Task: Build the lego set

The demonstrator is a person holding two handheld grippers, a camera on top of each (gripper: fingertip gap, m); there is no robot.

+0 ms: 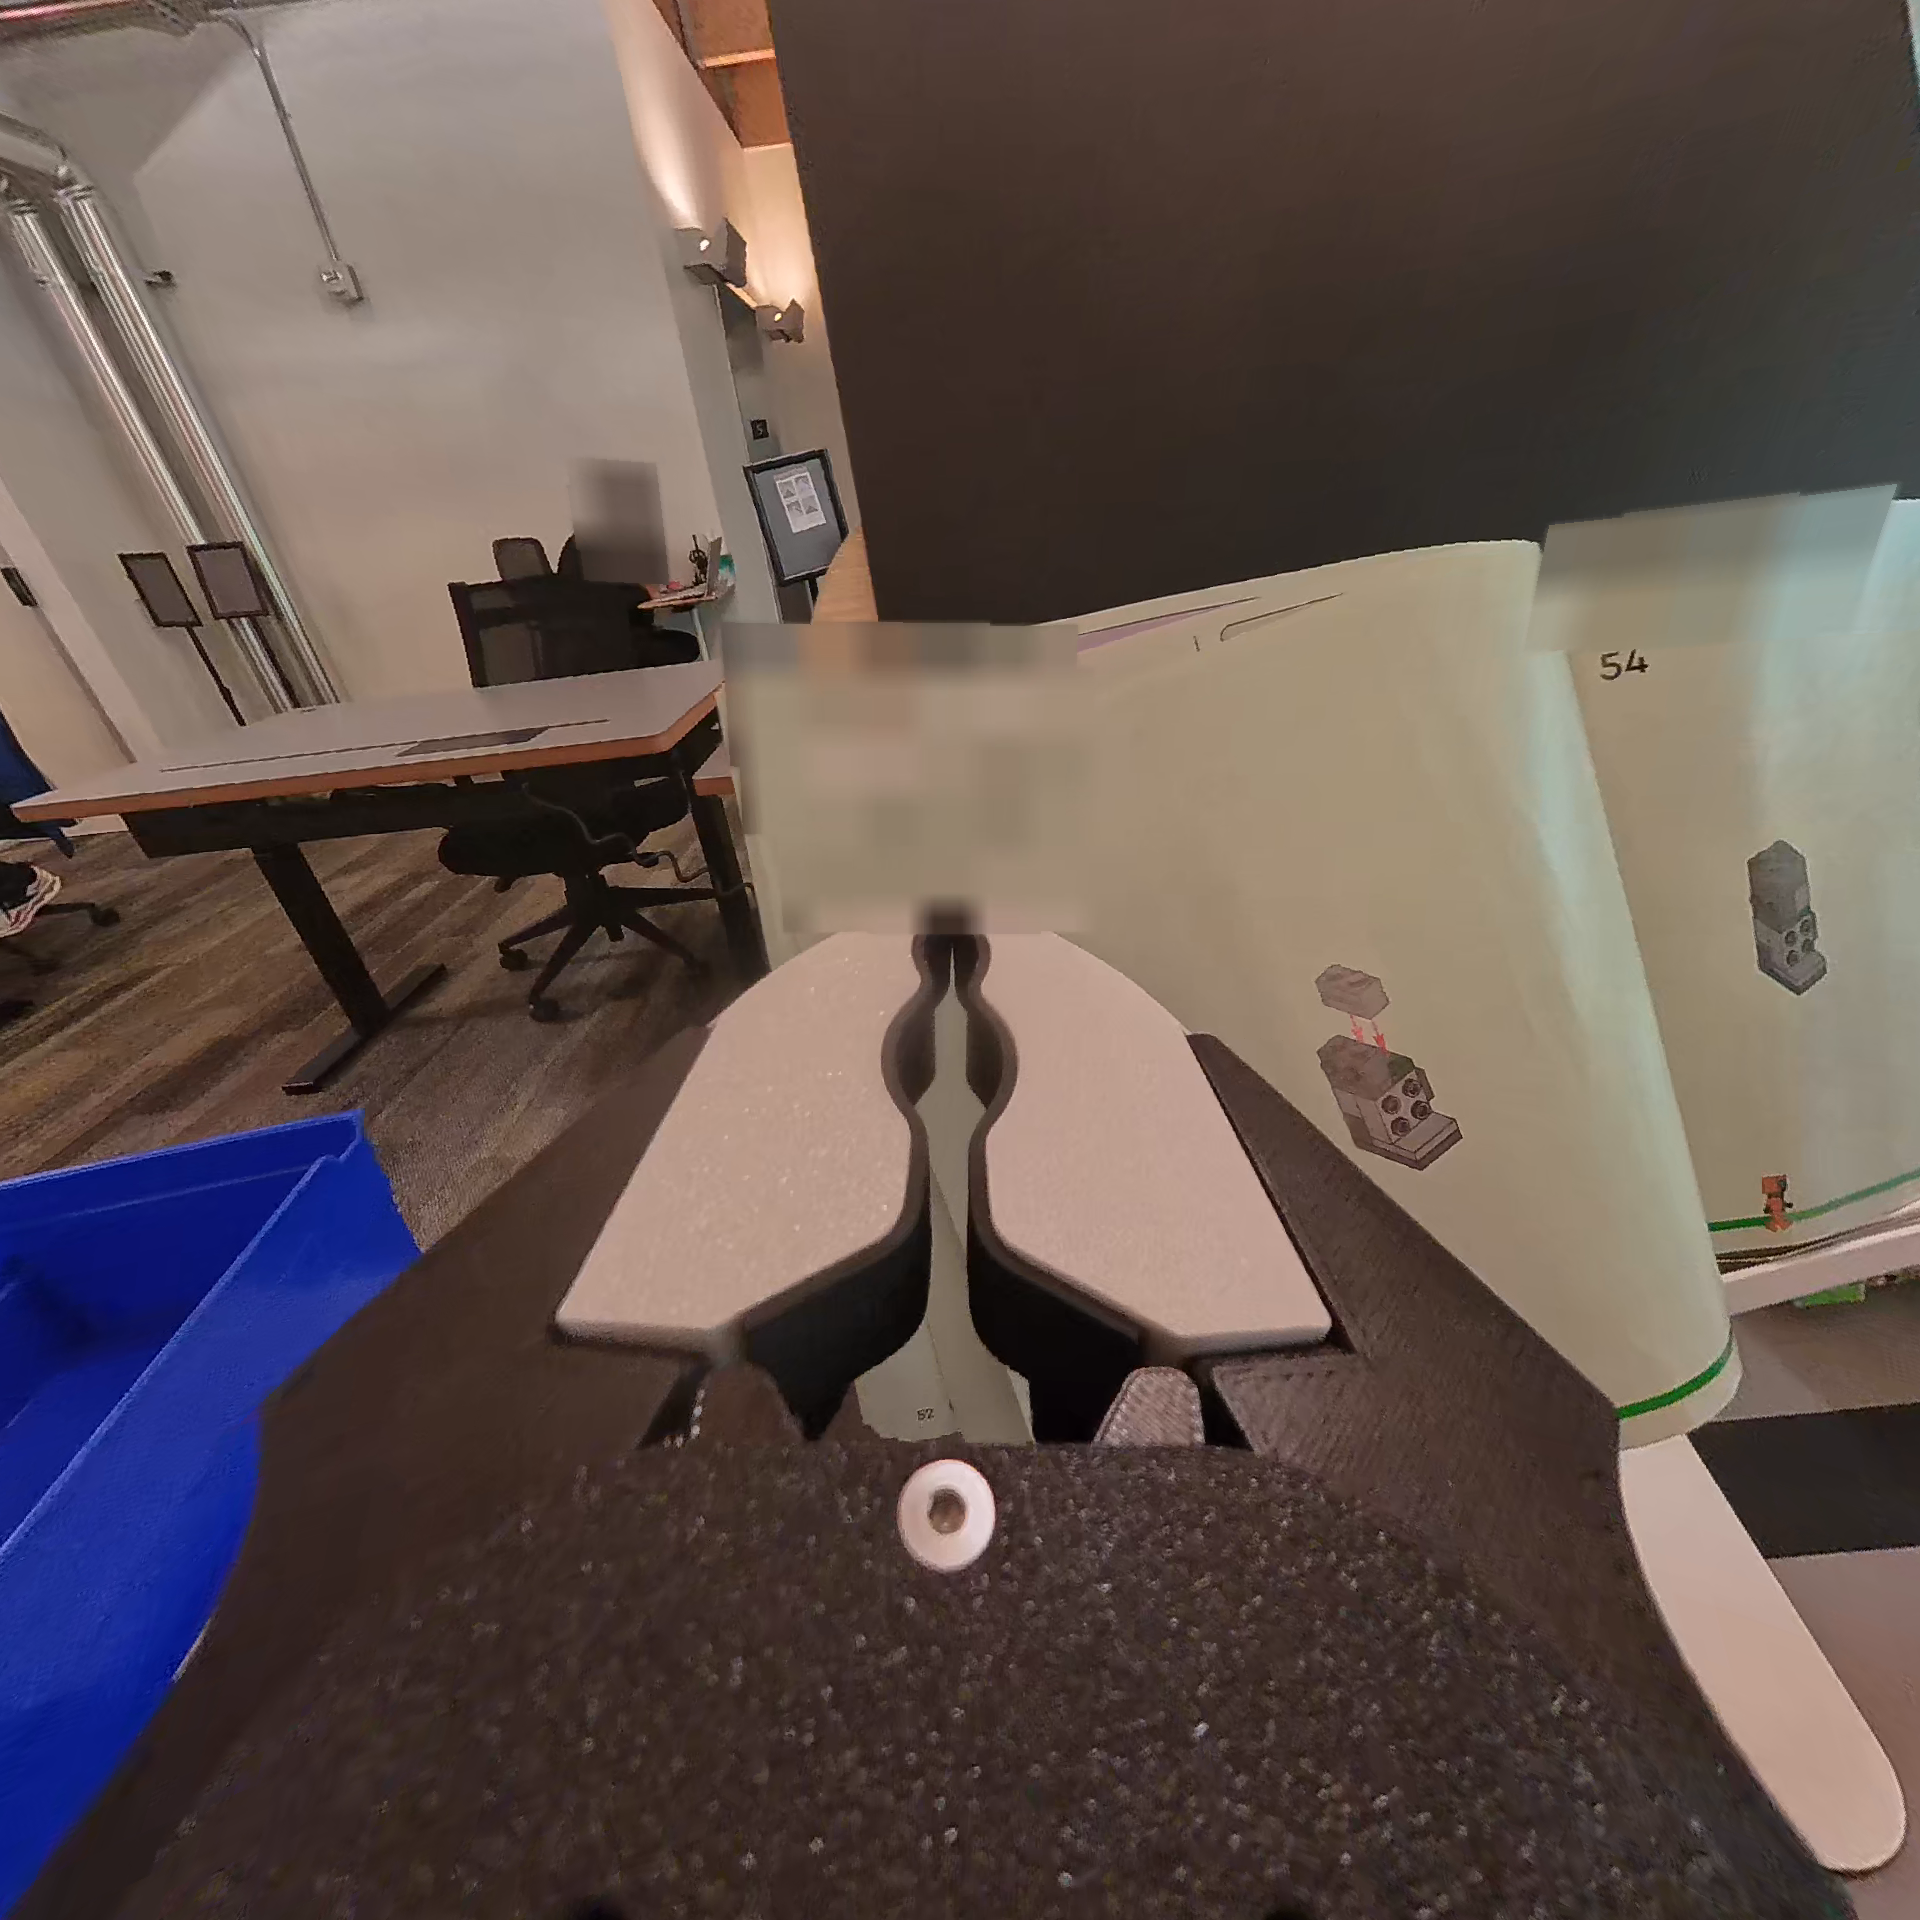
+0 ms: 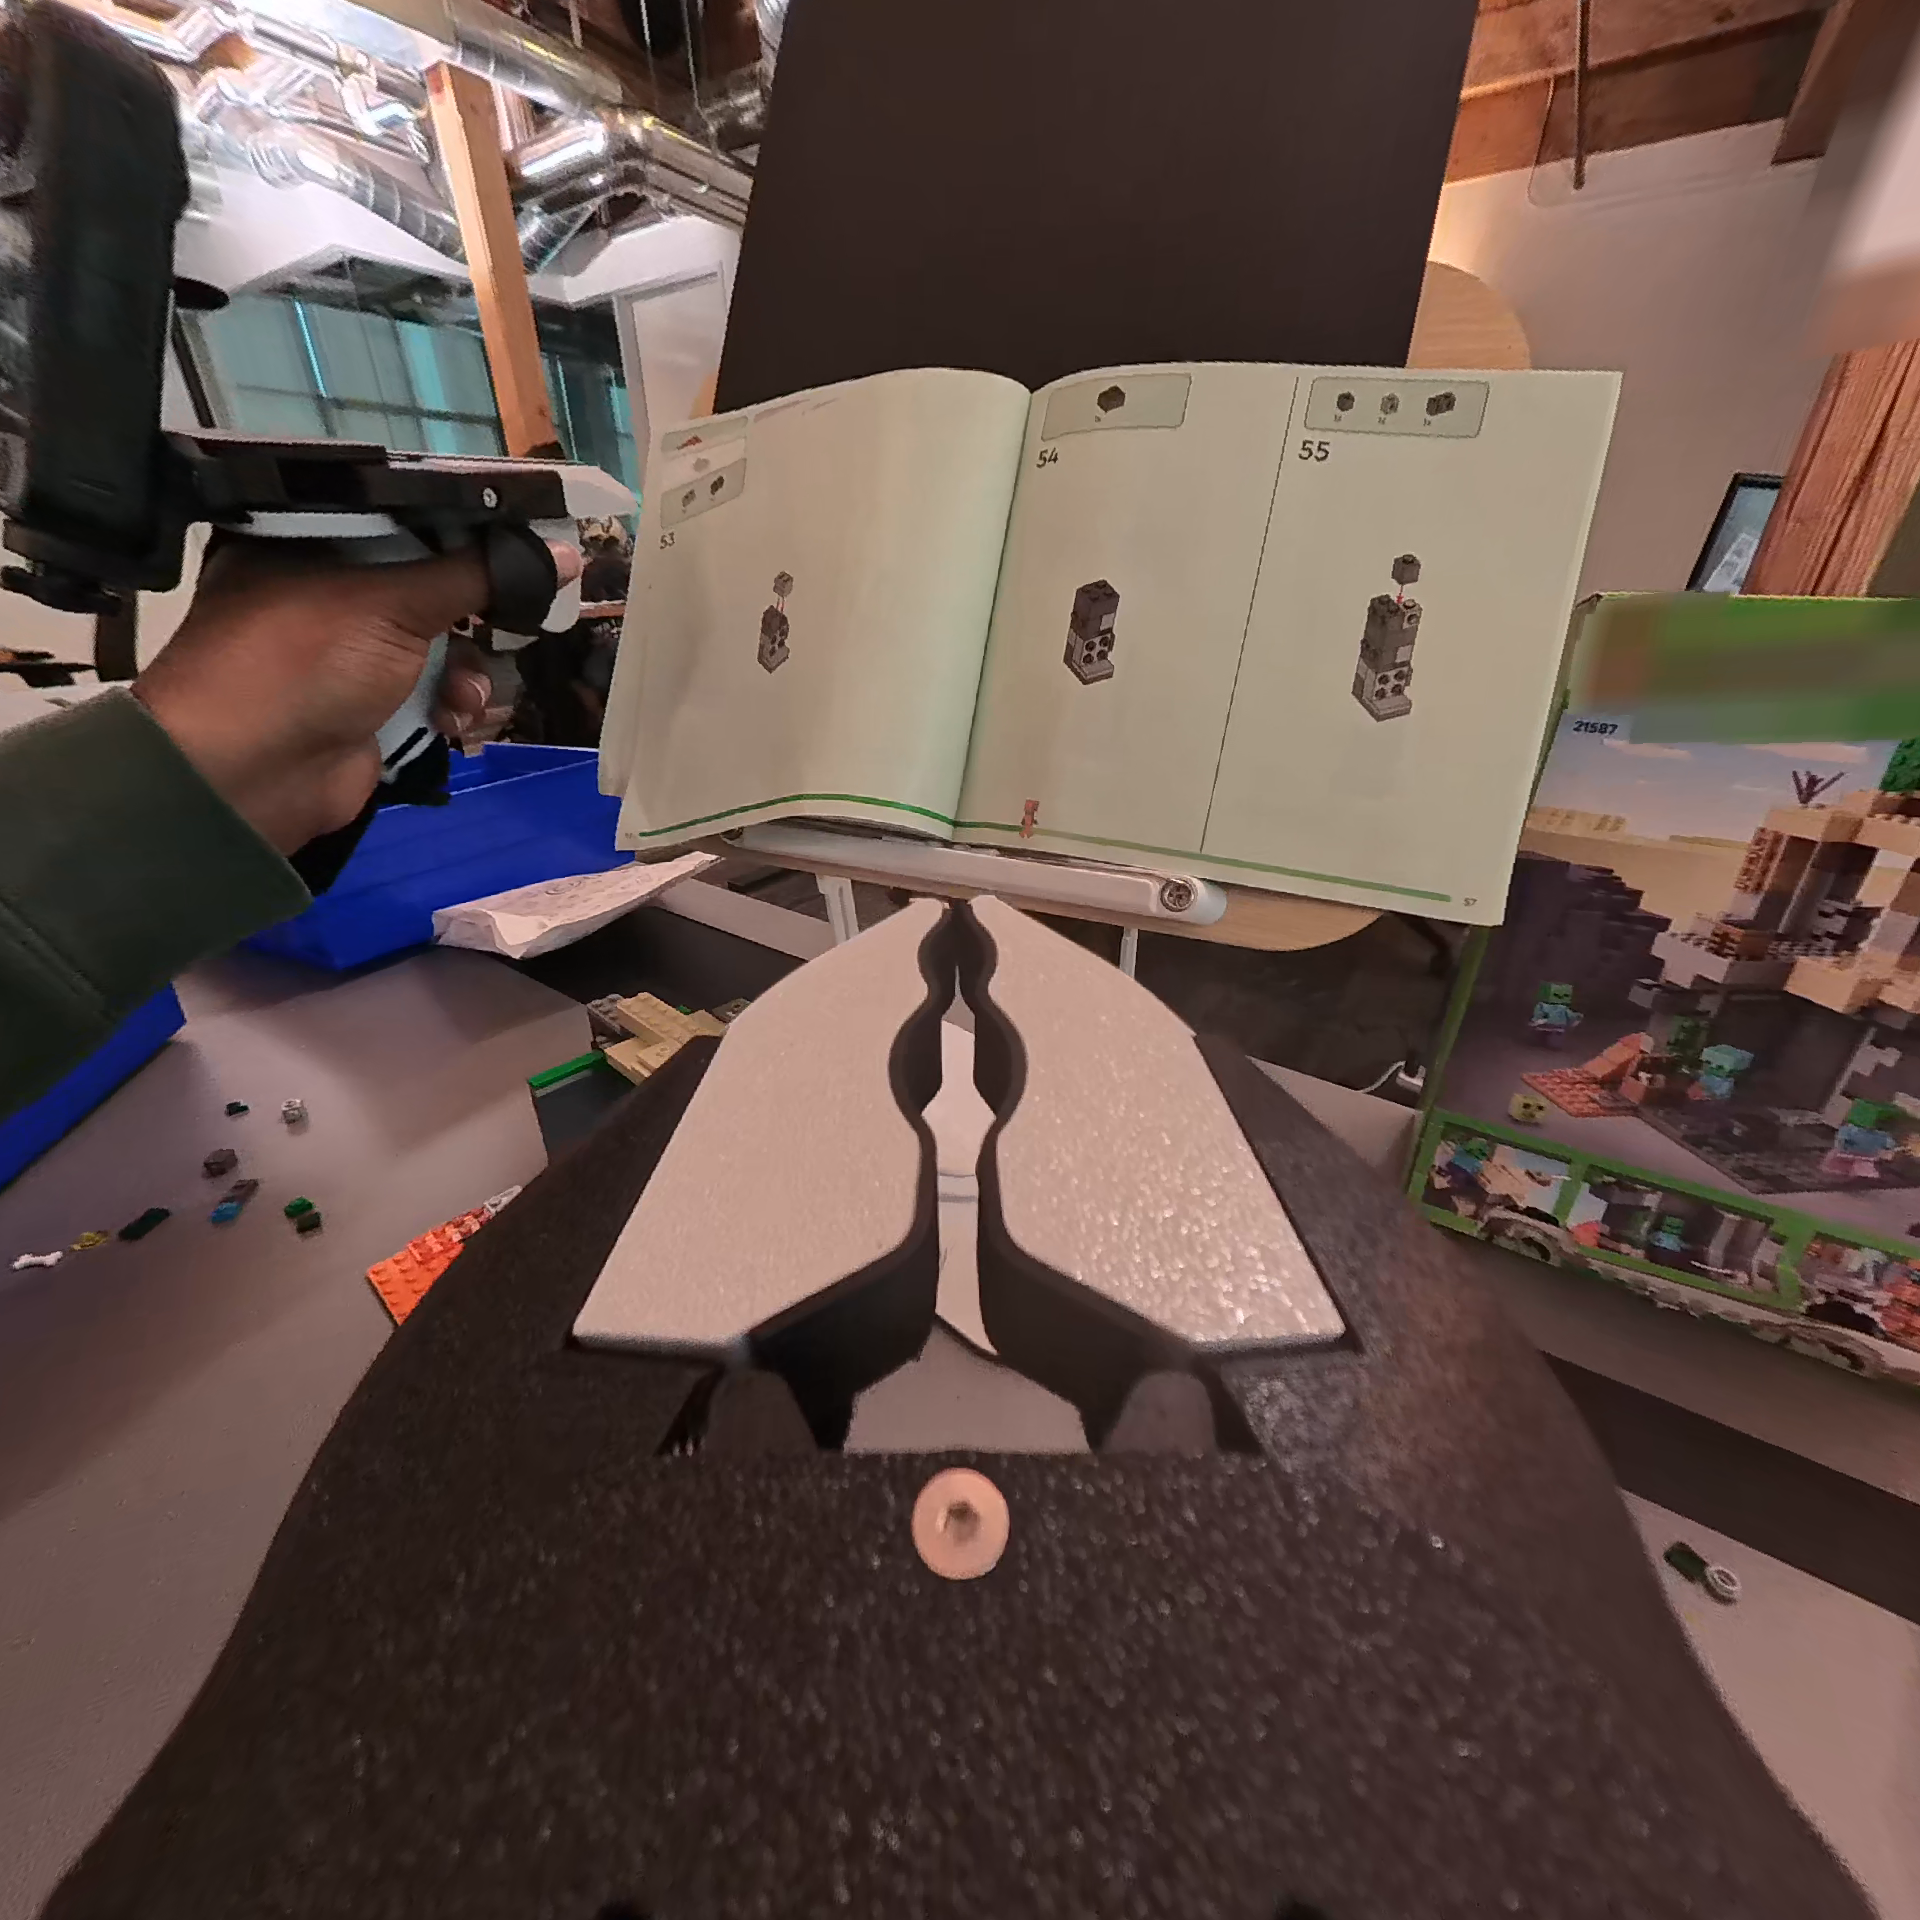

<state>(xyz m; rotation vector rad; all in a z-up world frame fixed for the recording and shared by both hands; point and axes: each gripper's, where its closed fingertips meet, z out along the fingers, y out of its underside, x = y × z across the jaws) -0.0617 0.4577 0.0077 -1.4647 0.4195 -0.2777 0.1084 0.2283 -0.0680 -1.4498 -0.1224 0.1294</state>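
The open instruction booklet (image 2: 1122, 623) leans on a white stand (image 2: 987, 862) against a black board. My left gripper (image 1: 951, 945) is shut at the booklet's left edge, with a curled page (image 1: 1351, 831) running between its fingers. It also shows in the right wrist view (image 2: 592, 499), held by a hand at the page edge. My right gripper (image 2: 956, 914) is shut and empty, low in front of the stand. A tan and green partial build (image 2: 644, 1039) and an orange plate (image 2: 436, 1247) lie on the grey table to its left.
The lego set's box (image 2: 1714, 1039) stands at the right. Blue bins (image 2: 468, 862) and a crumpled paper bag (image 2: 561, 904) sit at the left. Several small loose pieces (image 2: 223, 1164) lie front left, and two more lie at the front right (image 2: 1704, 1569). There is about 30 centimetres between the tips of the two grippers.
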